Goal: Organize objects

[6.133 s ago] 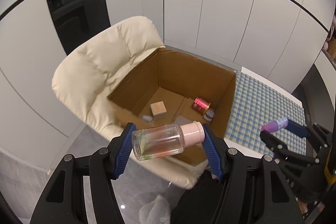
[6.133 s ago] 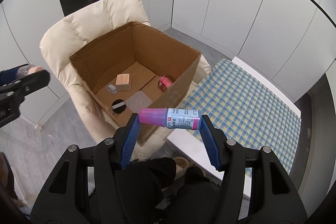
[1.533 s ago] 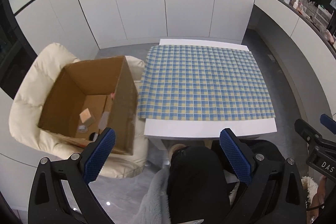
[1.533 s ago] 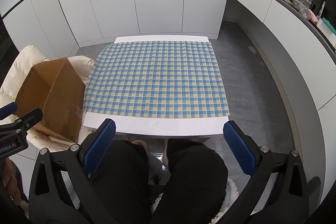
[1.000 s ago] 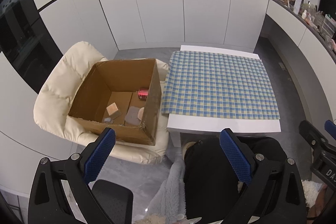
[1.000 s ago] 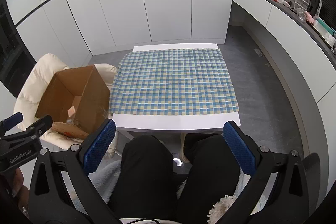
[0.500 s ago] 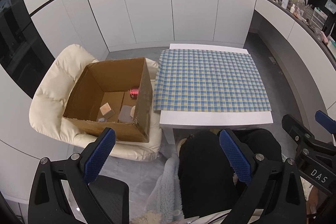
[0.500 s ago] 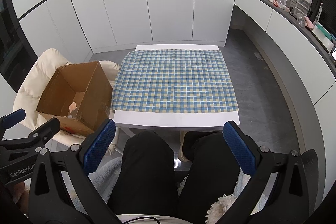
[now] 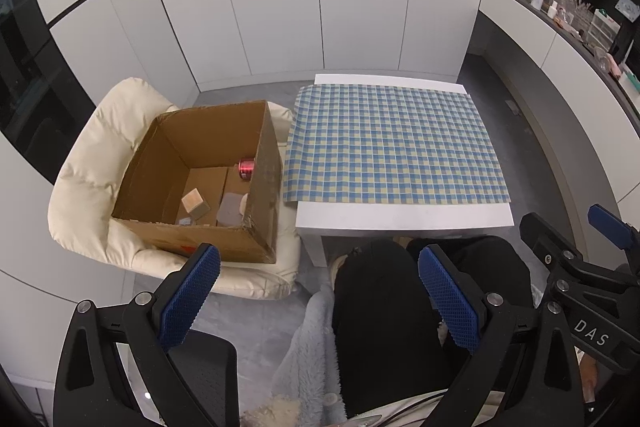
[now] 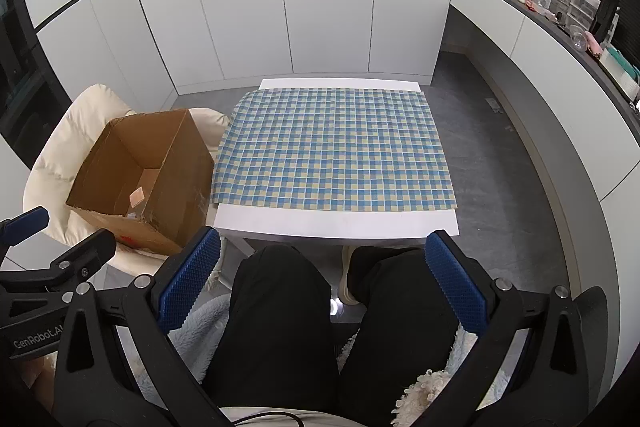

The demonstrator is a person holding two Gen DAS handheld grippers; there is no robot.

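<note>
An open cardboard box rests on a cream padded chair left of the table. Inside it lie a red can, a wooden cube, a grey flat piece and other small items. My left gripper is open with nothing in it, held high over the person's lap. Equally wide open and holding nothing, my right gripper hovers above the knees. The white table bears only a blue-and-yellow checked cloth.
The seated person's black-trousered legs and a fluffy pale garment fill the foreground. White cabinet doors line the far wall. A counter with bottles and clutter runs along the right. Grey floor surrounds the table.
Both grippers let go of their bottles since six seconds ago and stand open. Over the last second the views shifted only slightly; box and table look the same.
</note>
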